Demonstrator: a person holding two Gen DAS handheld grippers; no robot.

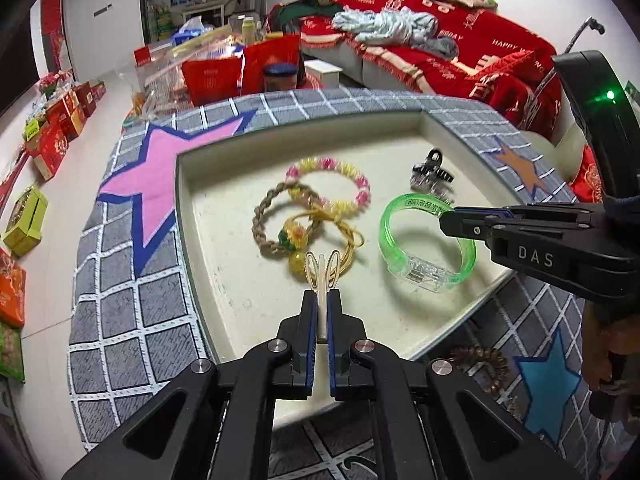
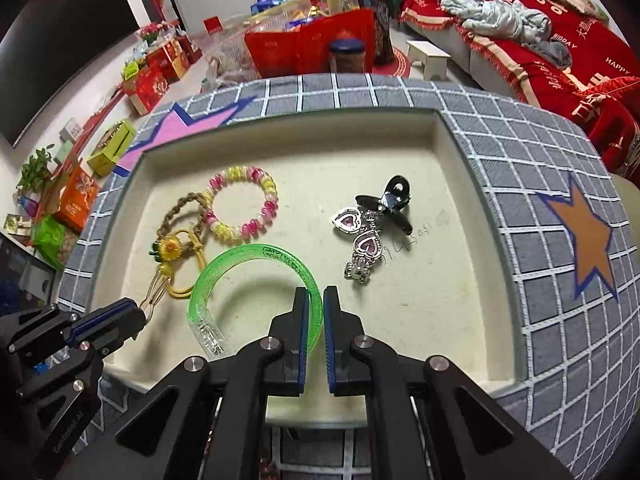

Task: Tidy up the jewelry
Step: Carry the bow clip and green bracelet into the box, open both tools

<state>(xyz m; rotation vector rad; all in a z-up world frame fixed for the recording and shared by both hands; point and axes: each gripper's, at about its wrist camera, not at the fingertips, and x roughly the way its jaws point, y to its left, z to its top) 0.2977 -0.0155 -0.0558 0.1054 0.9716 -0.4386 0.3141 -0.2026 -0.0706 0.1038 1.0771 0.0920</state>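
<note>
A cream tray [image 1: 224, 272] [image 2: 440, 320] on a grey patterned cloth holds jewelry. My left gripper [image 1: 322, 300] is shut on a pale yellow hair clip [image 1: 322, 270], held over the tray beside a yellow sunflower hair tie [image 1: 296, 236]; it also shows in the right wrist view [image 2: 134, 318]. My right gripper [image 2: 322, 300] is shut on the rim of a green translucent bangle [image 2: 240, 260] [image 1: 404, 208]; it also shows in the left wrist view [image 1: 446, 220]. A pink-yellow spiral band [image 2: 240, 204], a braided brown band [image 1: 264, 220], a black claw clip [image 2: 394, 200] and silver heart pendants [image 2: 360, 244] lie in the tray.
A brown spiral hair tie [image 1: 480, 364] lies on the cloth outside the tray's near edge. Behind the table are red gift bags [image 1: 240, 72], a jar [image 2: 346, 56], boxes on the floor [image 1: 56, 128], a white stool [image 2: 428, 58] and a red-covered sofa [image 1: 460, 40].
</note>
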